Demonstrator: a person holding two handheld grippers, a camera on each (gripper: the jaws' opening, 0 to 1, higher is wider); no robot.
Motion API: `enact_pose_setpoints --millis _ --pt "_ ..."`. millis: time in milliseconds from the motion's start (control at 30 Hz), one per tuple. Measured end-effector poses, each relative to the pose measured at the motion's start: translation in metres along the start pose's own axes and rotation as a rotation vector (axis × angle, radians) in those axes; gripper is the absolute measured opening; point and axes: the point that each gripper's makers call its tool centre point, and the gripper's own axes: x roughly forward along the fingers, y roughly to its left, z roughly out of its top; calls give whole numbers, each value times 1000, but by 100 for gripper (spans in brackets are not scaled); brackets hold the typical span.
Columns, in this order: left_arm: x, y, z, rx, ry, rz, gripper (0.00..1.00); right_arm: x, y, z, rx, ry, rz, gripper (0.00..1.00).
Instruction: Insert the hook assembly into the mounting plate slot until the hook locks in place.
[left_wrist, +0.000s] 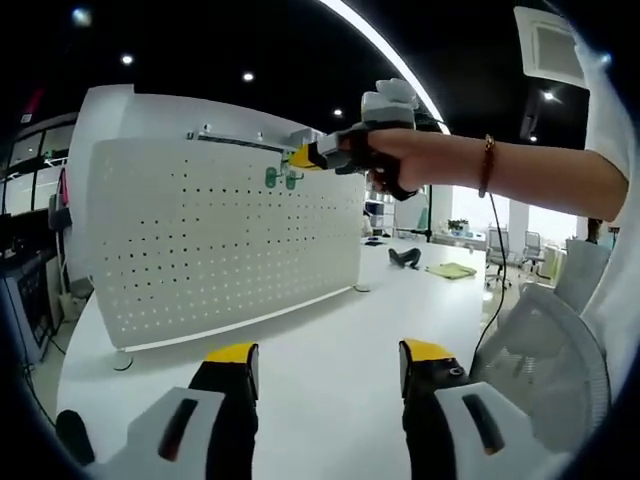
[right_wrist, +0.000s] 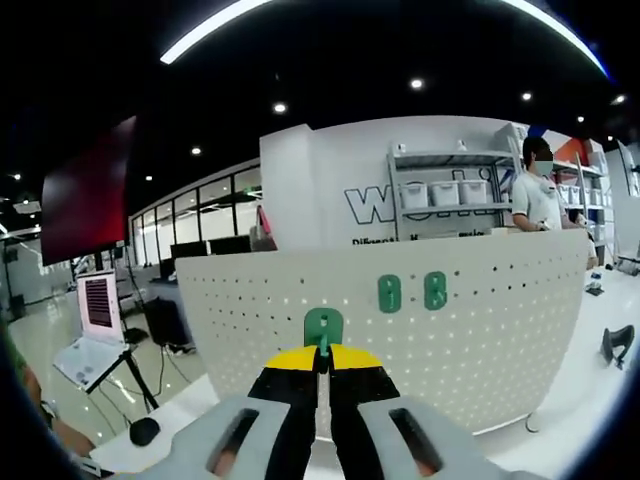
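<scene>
The right hand-held gripper (right_wrist: 322, 362) pinches one green hook (right_wrist: 323, 328) near the pegboard's (right_wrist: 480, 330) top edge. Two green hooks (right_wrist: 411, 292) hang there. The left hand-held gripper (left_wrist: 328, 362) gapes wide above bare bench (left_wrist: 330, 320).

A wide bare stretch of white tabletop (left_wrist: 330, 360) is seen ahead of the left gripper (left_wrist: 328, 368), between its parted fingers and the upright perforated panel (left_wrist: 220, 240); nothing lies on it there. The way at 12 o'clock is closed by that panel, which stands across the tabletop. At 1 o'clock the space above the panel's top edge is taken by the right gripper (left_wrist: 300, 157) and the person's forearm (left_wrist: 520, 172). A mesh chair back (left_wrist: 545, 360) crowds the 3 o'clock side.

In the right gripper view, two green hooks (right_wrist: 411, 292) are already seated on the panel at 1 o'clock; open perforations are left around them.
</scene>
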Motion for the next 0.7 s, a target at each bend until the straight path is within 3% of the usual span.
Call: enact_pose_setpoints --millis 367,700 --pt "-3 0 -3 -14 14 -26 58 19 -6 4 26 -1 -18 2" --pt "0 0 -3 -1 12 -32 58 34 -11 16 -3 -22 -44 2"
